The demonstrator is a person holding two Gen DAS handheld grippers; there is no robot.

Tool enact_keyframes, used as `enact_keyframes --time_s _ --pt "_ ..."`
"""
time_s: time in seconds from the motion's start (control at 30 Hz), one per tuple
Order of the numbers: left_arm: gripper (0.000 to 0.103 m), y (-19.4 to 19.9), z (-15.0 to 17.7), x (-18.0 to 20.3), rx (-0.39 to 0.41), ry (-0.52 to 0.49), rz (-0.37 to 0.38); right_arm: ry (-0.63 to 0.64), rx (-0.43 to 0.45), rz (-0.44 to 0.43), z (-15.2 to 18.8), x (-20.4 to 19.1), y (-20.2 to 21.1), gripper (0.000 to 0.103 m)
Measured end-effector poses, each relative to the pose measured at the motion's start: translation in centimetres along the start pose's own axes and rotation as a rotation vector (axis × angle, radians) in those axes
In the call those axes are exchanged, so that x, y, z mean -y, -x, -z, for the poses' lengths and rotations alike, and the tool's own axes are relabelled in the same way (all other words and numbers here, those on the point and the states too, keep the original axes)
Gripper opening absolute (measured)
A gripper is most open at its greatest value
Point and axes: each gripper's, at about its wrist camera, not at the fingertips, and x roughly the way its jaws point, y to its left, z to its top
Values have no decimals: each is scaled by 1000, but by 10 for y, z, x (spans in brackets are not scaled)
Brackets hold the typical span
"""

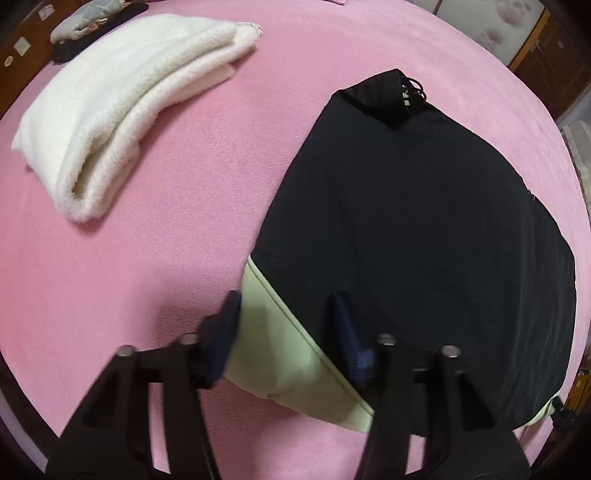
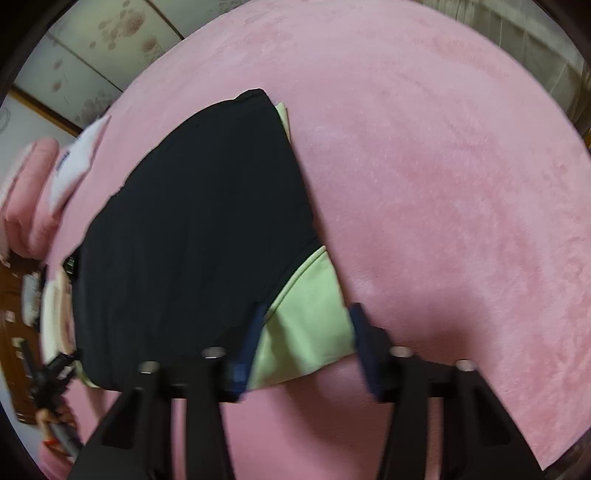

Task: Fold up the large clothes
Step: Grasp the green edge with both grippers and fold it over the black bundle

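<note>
While the white blanket (image 1: 122, 107) lies folded, the dark garment (image 1: 424, 221) awaits another fold; both grippers' fingers (image 1: 229, 332) (image 2: 360, 332) straddle its green corners, half-open, gripping nothing.

**Bystanders on the pink bed**

Pink fleece cover (image 1: 147, 240) spans the whole bed. Folded white fluffy blanket (image 1: 122, 107) lies far left in the left wrist view, w/ a grey patterned cloth bundle (image 1: 85, 18) beyond it at the bed's edge, on sth dark. Brown wooden furniture (image 1: 22, 59) behind that. Right wrist view: floral panel wall (image 2: 92, 40) upper left; pink pillow (image 2: 33, 195) w/ a white cloth (image 2: 79, 166) on it at left.
</note>
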Motion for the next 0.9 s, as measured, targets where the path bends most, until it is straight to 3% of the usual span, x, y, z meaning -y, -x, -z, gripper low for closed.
enact_keyframes --time_s 0.03,0.07,0.1,0.17,0.37,0.47,0.53,0.67,0.77,0.83,0.9 --pt "32 0 1 0 -1 1 -3 11 -3 12 1 0 -3 30" --pt "25 -1 3 -2 -4 1 -15 14 -8 19 1 0 -6 16" --pt "23 -1 4 -3 -5 -1 -14 17 -16 21 2 2 -10 9" --pt "14 5 5 0 -1 -12 -2 27 -13 14 2 -2 -17 6" --pt "13 13 17 4 -5 -58 -27 53 -37 45 20 -18 -3 5" --pt "15 17 18 4 23 -101 -22 48 22 76 23 -20 7 5" --pt "20 28 19 8 56 -127 -39 36 111 76 22 -25 27 9" --pt "26 66 35 23 173 -183 -78 53 322 68 22 -40 65 37" --pt "26 85 54 46 171 -240 49 65 361 13 26 -58 75 37" --pt "26 86 69 67 118 -293 136 60 318 -98 30 -74 67 35" --pt "23 83 89 92 33 -361 240 52 227 -191 48 -94 53 19"
